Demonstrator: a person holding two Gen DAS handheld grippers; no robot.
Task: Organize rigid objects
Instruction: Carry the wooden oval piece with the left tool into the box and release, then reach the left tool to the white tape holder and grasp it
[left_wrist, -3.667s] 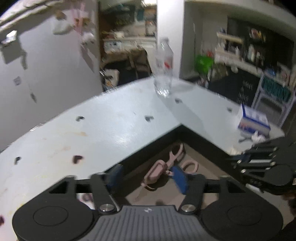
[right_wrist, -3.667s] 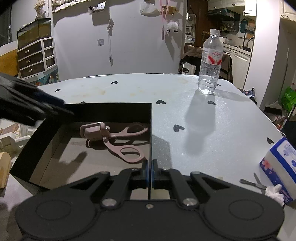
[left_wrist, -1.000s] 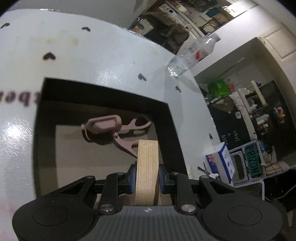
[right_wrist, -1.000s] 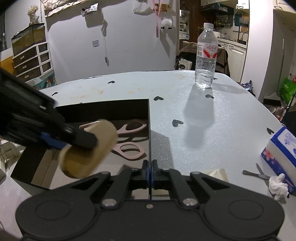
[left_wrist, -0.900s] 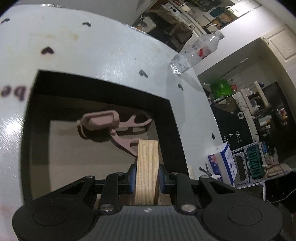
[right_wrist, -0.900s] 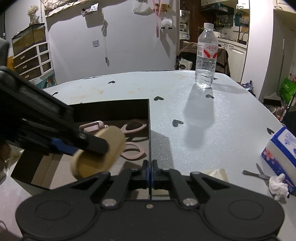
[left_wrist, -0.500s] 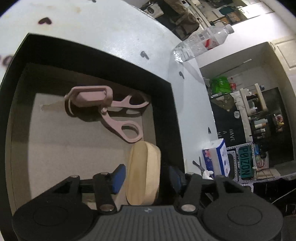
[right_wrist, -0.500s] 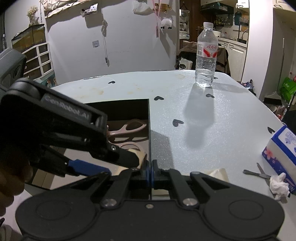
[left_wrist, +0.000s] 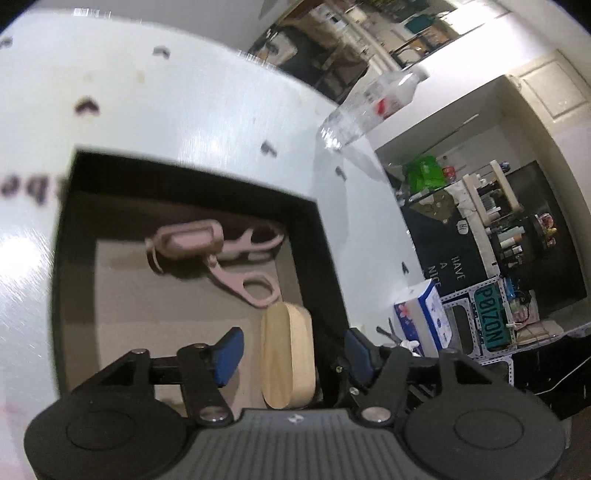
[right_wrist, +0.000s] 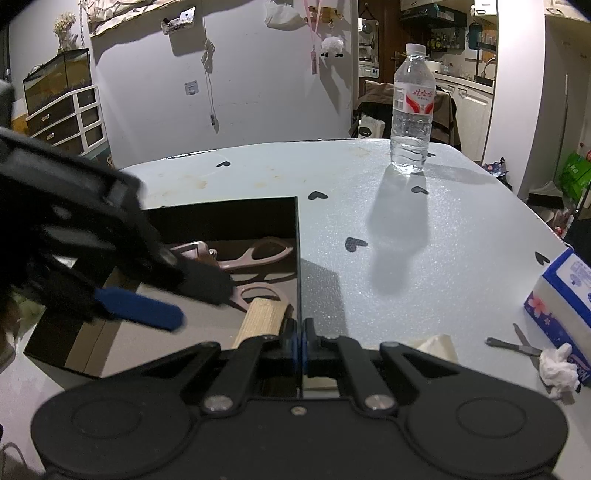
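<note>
An open black box (left_wrist: 184, 184) stands on the white table (right_wrist: 406, 258). Pink scissors (left_wrist: 236, 269) with a capped blade lie on its floor. A rounded wooden block (left_wrist: 286, 354) rests on edge against the box's right wall, also visible in the right wrist view (right_wrist: 260, 319). My left gripper (left_wrist: 291, 354) hovers over the block, jaws opening, and the blue pads (left_wrist: 229, 354) stand clear of the wood on both sides. In the right wrist view the left gripper (right_wrist: 199, 304) reaches in from the left. My right gripper (right_wrist: 300, 341) is shut on the box's thin right wall.
A water bottle (right_wrist: 412, 107) stands at the table's far side. At the right edge are a tissue box (right_wrist: 565, 295), small metal scissors (right_wrist: 513, 343) and a crumpled tissue (right_wrist: 557, 365). A folded paper scrap (right_wrist: 439, 345) lies near the right gripper.
The left gripper lowered the wooden block into the box, its jaws spread and let it go, then it drew back slightly. The right gripper kept still on the box wall.
</note>
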